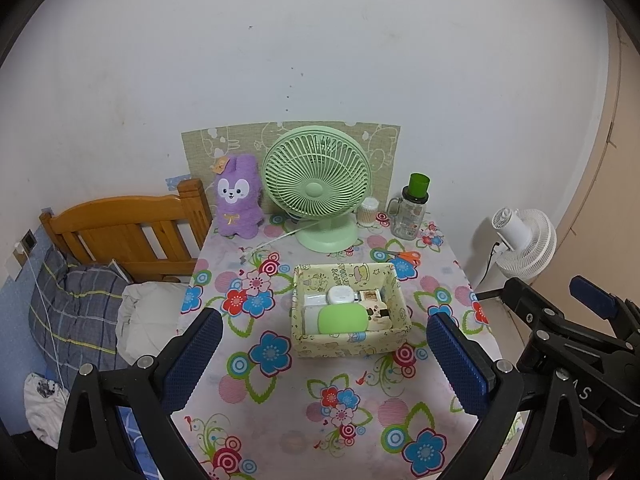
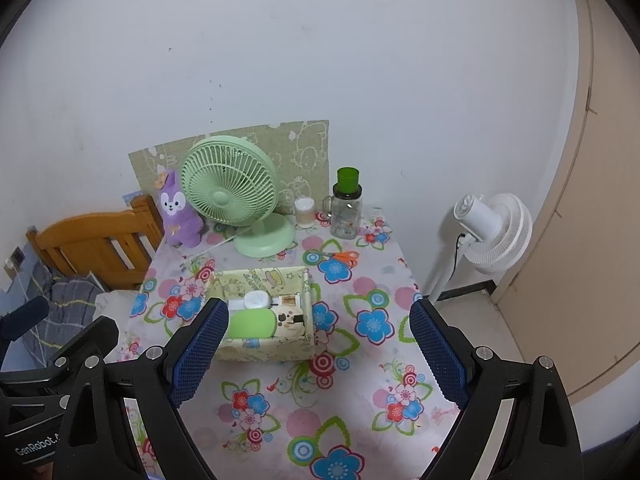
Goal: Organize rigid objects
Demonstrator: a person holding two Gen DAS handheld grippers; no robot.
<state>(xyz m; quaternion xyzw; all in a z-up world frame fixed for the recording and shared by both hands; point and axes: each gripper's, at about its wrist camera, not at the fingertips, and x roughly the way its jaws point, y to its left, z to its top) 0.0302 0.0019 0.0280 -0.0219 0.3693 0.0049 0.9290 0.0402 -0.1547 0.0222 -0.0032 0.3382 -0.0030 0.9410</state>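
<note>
Flanking box [image 1: 351,344]: fan [image 1: 316,188] | jar [image 1: 409,216] | scissors [image 1: 404,256] behind

Pale patterned box [image 1: 352,344] mid-table, holding green case [image 1: 343,319], white items [image 1: 340,295]

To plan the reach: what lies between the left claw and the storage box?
Only bare flowered tablecloth between the left claw and the box; left wrist view.
</note>
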